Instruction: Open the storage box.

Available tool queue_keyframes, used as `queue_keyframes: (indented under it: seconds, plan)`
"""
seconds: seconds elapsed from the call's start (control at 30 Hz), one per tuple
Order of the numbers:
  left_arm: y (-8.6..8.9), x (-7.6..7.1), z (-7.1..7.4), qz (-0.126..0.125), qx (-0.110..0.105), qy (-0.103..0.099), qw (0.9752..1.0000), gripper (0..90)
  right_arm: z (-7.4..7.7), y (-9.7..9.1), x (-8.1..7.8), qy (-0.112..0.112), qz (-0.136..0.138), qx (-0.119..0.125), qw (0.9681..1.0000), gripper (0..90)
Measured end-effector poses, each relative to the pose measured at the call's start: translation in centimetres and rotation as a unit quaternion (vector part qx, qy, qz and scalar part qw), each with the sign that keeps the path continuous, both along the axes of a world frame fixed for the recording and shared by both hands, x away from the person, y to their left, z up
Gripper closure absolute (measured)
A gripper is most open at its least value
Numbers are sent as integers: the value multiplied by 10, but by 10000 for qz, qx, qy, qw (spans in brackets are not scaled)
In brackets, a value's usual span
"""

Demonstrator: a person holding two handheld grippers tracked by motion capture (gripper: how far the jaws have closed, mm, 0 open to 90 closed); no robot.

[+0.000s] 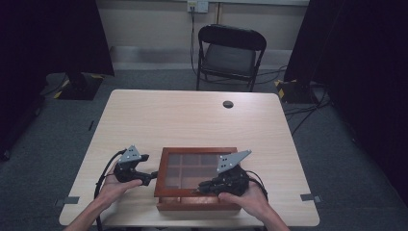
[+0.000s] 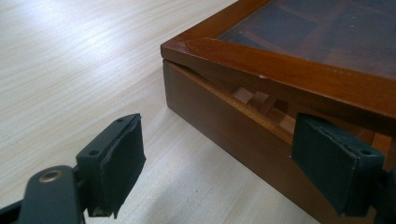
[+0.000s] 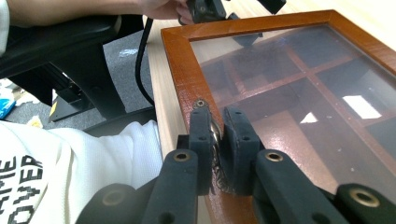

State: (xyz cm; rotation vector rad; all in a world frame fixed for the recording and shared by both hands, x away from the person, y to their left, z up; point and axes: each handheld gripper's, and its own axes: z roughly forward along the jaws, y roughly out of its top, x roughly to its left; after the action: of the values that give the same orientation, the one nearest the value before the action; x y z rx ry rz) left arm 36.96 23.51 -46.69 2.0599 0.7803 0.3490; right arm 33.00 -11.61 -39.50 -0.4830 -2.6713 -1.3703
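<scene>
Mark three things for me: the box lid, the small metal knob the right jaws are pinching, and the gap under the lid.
Box lid (image 1: 165, 166), high view: left wooden frame rail.
Metal knob (image 3: 215, 131), right gripper view: sliver between the jaws.
Gap under lid (image 2: 261, 105), left gripper view: dividers visible inside.

Black grippers w/ brass rivets, grey triangular plates (image 1: 233, 160), black cables; white printed shirt (image 3: 70, 163)
</scene>
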Motion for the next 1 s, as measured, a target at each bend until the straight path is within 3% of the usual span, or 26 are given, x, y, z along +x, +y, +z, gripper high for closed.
queue_keyframes:
  seconds: [0.4, 0.67, 0.73, 0.83, 0.87, 1.0]
  plan:
    - [-7, -6, 4, -225, -239, -63, 9994, 163, 11, 0, 3, -61, -9, 5, 10000, 827]
    - [-12, -8, 4, -263, -123, -104, 9995, 175, 9, 0, 2, -5, -29, 8, 10000, 824]
    - [-12, -9, 4, -247, -102, -129, 9996, 174, 8, -2, 3, 5, -41, 54, 10000, 706]
    - [-12, -9, 5, -216, -134, -167, 9995, 171, 9, -3, 2, -22, -95, -17, 10000, 649]
    - [-11, -9, 6, -211, -150, -207, 9995, 172, 9, -5, 2, -39, -96, 31, 9999, 583]
    - [-11, -9, 7, -220, -130, -238, 9994, 175, 9, -12, 2, -20, -296, 86, 9995, 473]
